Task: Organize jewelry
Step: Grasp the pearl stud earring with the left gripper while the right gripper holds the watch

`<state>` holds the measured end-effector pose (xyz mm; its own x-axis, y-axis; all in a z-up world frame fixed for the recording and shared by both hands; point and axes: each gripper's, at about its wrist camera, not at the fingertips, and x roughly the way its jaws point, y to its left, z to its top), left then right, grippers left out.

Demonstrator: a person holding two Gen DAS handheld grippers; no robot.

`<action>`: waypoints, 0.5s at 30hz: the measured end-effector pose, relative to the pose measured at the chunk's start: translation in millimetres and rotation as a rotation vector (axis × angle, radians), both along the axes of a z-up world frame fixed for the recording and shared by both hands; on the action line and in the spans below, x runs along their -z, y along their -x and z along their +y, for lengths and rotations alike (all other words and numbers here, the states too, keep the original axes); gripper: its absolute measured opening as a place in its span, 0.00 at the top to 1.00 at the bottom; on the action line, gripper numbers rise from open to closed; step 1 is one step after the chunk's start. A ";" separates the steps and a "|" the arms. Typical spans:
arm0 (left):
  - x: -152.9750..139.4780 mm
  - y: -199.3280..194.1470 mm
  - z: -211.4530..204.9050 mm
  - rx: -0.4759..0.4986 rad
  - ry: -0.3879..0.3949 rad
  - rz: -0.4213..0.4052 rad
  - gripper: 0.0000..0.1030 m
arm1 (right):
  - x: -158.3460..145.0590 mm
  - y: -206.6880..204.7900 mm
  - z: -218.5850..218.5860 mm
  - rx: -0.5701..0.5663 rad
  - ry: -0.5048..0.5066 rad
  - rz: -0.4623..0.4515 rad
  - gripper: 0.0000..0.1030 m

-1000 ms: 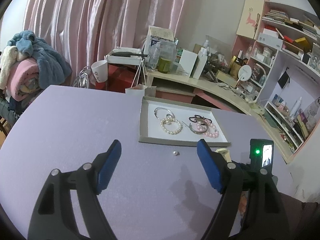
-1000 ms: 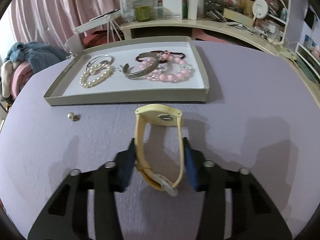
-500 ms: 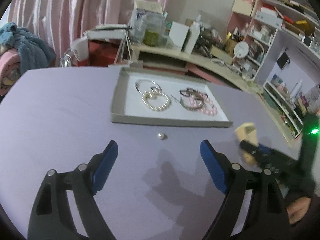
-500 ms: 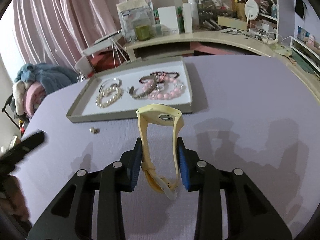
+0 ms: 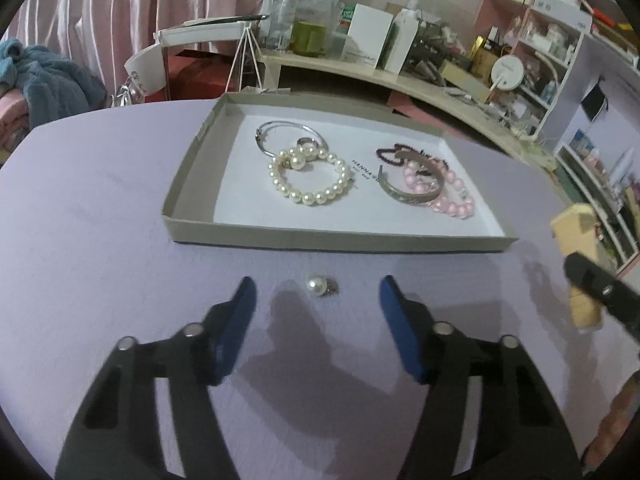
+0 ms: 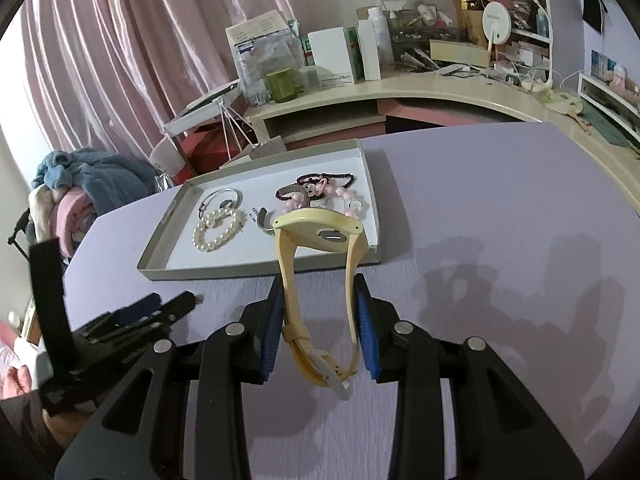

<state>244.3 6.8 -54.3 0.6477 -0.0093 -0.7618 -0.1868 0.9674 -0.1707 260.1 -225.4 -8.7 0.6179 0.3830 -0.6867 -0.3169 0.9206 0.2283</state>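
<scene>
Pink curtains [image 5: 100, 12] and a cluttered cream desk [image 5: 360, 76] fill the back of the left wrist view, with a lilac surface [image 5: 88, 240] spreading below. On it lies a shallow cardboard tray [image 5: 192, 168] with a white floor. Inside sit a silver bangle [image 5: 280, 132], a pearl bracelet [image 5: 308, 180] overlapping it, a metal cuff [image 5: 404, 194], a pink bead bracelet [image 5: 452, 204] and a dark bead strand [image 5: 390, 154]. Just outside the tray's near wall a pearl earring [image 5: 320, 286] rests on the surface, ahead of the left gripper [image 5: 316, 296] and roughly centred between its blue fingers [image 5: 236, 320]. Those fingers have just been closing, yet they stand apart with nothing pinched — the earring lies beyond the tips, untouched. At the right edge the other tool shows blurred, carrying something yellow.

Seen from the right wrist, the same lilac surface [image 6: 500, 200] runs back to the desk [image 6: 420, 92] and curtains [image 6: 120, 48], a heap of blue and pink blankets [image 6: 80, 188] at the left. The right gripper [image 6: 320, 308] has its fingers [image 6: 366, 332] clamped on the strap of a yellow watch [image 6: 320, 232] — the watch stands up out of the grip, its face lifted in front of the tray [image 6: 160, 248], clear of the surface. The pearl bracelet [image 6: 216, 228] and pink beads [image 6: 340, 196] lie in the tray behind it. Low at the left, the left gripper [image 6: 168, 308] appears blurred, tips near the surface.
</scene>
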 end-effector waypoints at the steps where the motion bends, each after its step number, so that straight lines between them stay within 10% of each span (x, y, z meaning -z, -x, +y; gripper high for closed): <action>1: 1.7 -2.7 -1.5 -0.003 -0.015 0.006 0.48 | 0.8 -2.2 -0.1 0.001 -0.005 0.006 0.66; 15: 10.7 -20.0 -18.3 -0.004 -0.086 0.024 0.84 | 14.5 -11.7 -2.6 0.022 -0.018 0.075 0.66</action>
<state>264.3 -11.5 -65.0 0.6288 0.0589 -0.7753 -0.1934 0.9776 -0.0825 271.8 -227.9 -23.2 0.5732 0.3829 -0.7245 -0.2782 0.9226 0.2675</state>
